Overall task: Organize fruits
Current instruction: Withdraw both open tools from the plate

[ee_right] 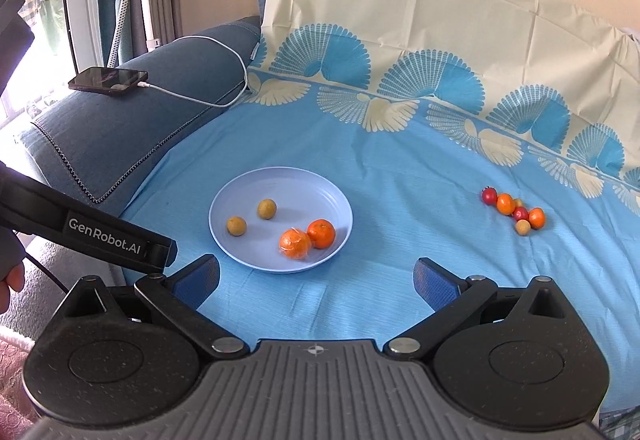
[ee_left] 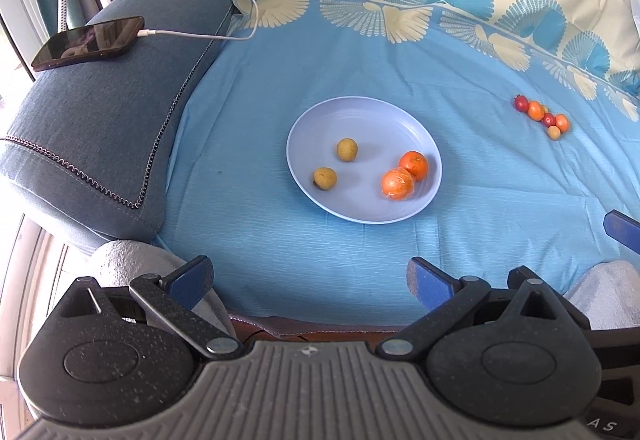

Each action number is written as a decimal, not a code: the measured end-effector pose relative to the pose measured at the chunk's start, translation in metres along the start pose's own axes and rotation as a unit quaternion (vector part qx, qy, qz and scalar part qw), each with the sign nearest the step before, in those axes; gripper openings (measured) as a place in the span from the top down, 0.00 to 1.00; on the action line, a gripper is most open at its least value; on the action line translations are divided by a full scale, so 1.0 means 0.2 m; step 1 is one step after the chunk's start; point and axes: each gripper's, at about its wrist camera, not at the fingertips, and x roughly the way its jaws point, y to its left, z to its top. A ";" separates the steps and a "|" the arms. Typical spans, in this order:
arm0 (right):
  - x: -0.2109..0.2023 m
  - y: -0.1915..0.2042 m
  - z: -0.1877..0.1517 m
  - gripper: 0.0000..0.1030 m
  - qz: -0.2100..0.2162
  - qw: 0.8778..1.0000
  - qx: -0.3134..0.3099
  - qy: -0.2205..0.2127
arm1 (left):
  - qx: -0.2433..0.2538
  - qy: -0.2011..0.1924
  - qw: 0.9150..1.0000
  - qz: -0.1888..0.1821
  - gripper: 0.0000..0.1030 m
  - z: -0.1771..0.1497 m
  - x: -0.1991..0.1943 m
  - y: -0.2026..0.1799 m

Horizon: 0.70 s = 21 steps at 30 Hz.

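Observation:
A pale blue plate [ee_left: 360, 119] [ee_right: 288, 183] lies on the blue cloth. On it are two brownish-yellow longans [ee_left: 347, 149] [ee_right: 267, 208] and two oranges [ee_left: 414, 164] [ee_right: 321, 233], one wrapped in clear film [ee_left: 397, 184] [ee_right: 295, 243]. A cluster of small red and orange fruits [ee_left: 542, 116] [ee_right: 514, 211] lies on the cloth to the right. My left gripper [ee_left: 310, 276] is open and empty, near the cloth's front edge. My right gripper [ee_right: 316, 278] is open and empty, just in front of the plate.
A phone [ee_left: 88, 43] [ee_right: 108, 79] on a white charging cable rests on the blue sofa arm [ee_left: 100, 127] at the left. The left gripper's body [ee_right: 80, 232] crosses the right wrist view at the left. The cloth rises up the backrest behind.

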 end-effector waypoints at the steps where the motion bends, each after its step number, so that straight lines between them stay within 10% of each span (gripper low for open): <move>1: 0.00 0.00 0.00 0.01 0.000 1.000 0.000 0.000 | 0.000 0.000 1.000 0.000 0.00 0.00 0.00 0.00; 21: 0.04 -0.01 -0.01 0.01 0.005 1.000 0.007 0.012 | 0.003 0.012 1.000 0.004 0.00 0.01 0.05 0.00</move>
